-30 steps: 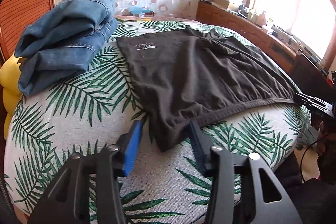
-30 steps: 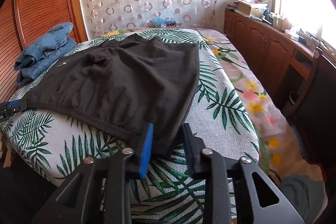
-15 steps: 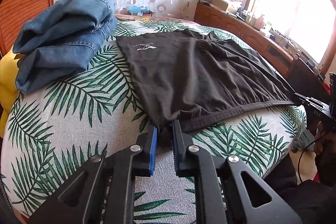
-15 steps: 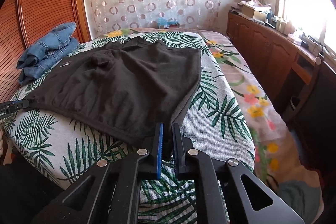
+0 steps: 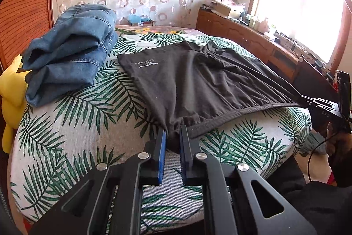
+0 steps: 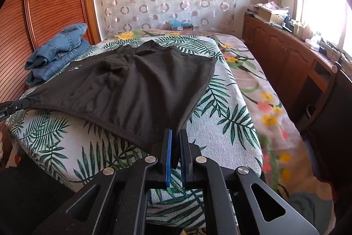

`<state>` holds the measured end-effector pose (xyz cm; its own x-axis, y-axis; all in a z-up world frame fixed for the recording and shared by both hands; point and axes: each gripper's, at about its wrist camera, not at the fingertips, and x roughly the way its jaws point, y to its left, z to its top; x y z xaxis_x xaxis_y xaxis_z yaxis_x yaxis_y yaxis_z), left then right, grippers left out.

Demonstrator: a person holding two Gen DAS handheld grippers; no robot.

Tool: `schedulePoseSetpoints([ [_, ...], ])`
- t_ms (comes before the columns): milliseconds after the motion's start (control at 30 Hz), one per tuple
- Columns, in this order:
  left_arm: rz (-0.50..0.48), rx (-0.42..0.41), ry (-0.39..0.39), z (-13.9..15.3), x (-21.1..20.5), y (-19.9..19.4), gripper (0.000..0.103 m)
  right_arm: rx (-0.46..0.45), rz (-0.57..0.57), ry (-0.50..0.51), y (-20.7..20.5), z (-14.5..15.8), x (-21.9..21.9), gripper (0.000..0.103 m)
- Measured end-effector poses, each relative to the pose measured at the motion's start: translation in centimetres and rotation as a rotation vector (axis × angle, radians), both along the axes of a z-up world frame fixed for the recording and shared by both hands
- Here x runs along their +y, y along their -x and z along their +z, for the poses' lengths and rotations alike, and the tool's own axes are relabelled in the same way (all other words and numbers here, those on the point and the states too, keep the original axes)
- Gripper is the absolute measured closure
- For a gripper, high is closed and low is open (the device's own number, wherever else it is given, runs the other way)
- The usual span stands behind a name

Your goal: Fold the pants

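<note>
Black shorts (image 5: 198, 83) (image 6: 140, 85) with a small white logo lie spread on the palm-leaf bed cover (image 5: 77, 116) (image 6: 222, 116), waistband toward me. My left gripper (image 5: 172, 131) is shut on the waistband's left corner, cloth bunched between its pads. My right gripper (image 6: 175, 136) is shut on the waistband's right corner. The waistband is stretched taut and lifted a little between the two. In the left wrist view the right gripper (image 5: 304, 102) shows at the far right; in the right wrist view the left gripper (image 6: 24, 104) shows at the far left.
Folded blue jeans (image 5: 70, 58) (image 6: 57, 52) are stacked at the bed's left by the slatted wooden headboard (image 6: 44, 3). A yellow cushion (image 5: 11, 89) sits beside them. A floral blanket (image 6: 264, 91) covers the bed's right side. A cluttered wooden cabinet (image 6: 297, 54) runs under the window.
Both grippers went from open around the waistband corners to shut on them. The waistband has since been pulled taut and raised slightly off the bed.
</note>
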<state>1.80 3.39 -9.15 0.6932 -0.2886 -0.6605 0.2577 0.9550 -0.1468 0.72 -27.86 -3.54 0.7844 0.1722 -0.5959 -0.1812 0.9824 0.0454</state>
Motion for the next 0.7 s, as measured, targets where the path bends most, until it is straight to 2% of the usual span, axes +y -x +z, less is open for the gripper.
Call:
schedulePoseSetpoints([
  [233, -0.008, -0.012, 0.001, 0.7, 0.3, 0.4, 0.091, 0.008, 0.018, -0.002, 1.1, 0.1, -0.6, 0.097],
  [433, -0.006, 0.017, -0.003, 0.0, 0.2, -0.5, 0.091, 0.037, 0.003, -0.029, -0.1, 0.0, -0.6, 0.097],
  [533, -0.008, 0.028, -0.008, 0.0, 0.1, -0.9, 0.091, 0.041, 0.014, -0.019, -0.7, 0.4, -0.3, 0.092],
  [700, -0.019, 0.032, -0.008, 0.5, -0.4, -1.6, 0.091, 0.004, 0.005, -0.063, -1.0, 1.0, -0.5, 0.067],
])
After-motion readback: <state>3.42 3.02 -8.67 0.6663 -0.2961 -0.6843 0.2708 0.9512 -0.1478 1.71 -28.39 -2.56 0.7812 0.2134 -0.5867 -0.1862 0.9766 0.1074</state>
